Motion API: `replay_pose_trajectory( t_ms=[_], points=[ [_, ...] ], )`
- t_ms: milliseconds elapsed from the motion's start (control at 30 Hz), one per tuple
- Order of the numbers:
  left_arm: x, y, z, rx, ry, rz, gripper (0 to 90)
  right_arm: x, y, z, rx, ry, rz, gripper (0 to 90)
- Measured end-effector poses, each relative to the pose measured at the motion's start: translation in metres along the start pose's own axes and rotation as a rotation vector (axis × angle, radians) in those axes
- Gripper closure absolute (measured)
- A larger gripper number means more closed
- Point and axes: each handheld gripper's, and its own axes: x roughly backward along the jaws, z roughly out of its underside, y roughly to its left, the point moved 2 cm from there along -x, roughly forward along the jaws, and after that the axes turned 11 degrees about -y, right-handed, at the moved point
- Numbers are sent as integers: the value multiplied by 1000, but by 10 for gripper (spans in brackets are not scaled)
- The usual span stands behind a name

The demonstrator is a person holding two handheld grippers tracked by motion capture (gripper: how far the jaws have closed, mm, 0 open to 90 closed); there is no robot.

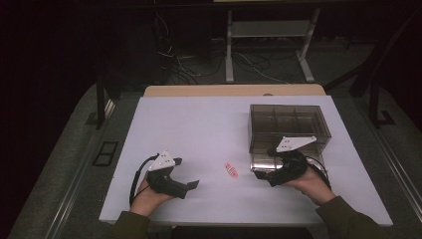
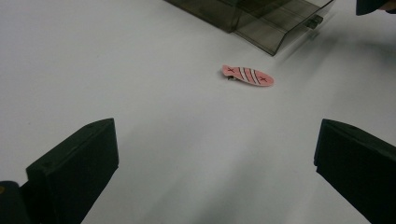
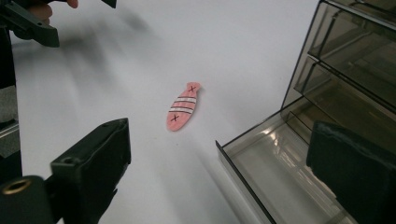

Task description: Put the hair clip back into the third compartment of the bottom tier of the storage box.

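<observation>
A small pink fish-shaped clip (image 1: 231, 171) with white stripes lies flat on the white table (image 1: 189, 124), between my two grippers. My left gripper (image 1: 185, 173) rests at the front left, open and holding nothing. In the left gripper view the clip (image 2: 247, 76) lies ahead of the wide-apart jaws (image 2: 215, 144). My right gripper (image 1: 263, 163) is open beside the smoky plastic drawer box (image 1: 288, 127). In the right gripper view its right jaw hangs over the pulled-out bottom drawer (image 3: 266, 172), and the clip (image 3: 183, 106) lies ahead to the left.
The drawer box (image 3: 355, 56) has several compartments and stands at the table's right. The other hand's gripper (image 3: 28, 23) shows at the top left of the right gripper view. Behind the table are a metal desk frame (image 1: 229, 50) and cables (image 1: 174, 59) on the floor.
</observation>
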Motion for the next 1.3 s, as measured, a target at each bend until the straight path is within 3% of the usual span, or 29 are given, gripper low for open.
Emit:
replay_pose_trajectory(
  t_ms=[33,400,767,1300],
  points=[
    [0,0,0,1,-1,1,0,-2,1,-2,9,-4,-6,120],
    [0,0,0,-2,2,2,0,-12,2,-10,14,9,-8,155],
    [1,-2,0,-4,4,3,0,-24,6,-17,37,28,-22,295],
    [2,-3,0,-4,-2,2,0,-43,12,-23,19,86,-29,397]
  ],
)
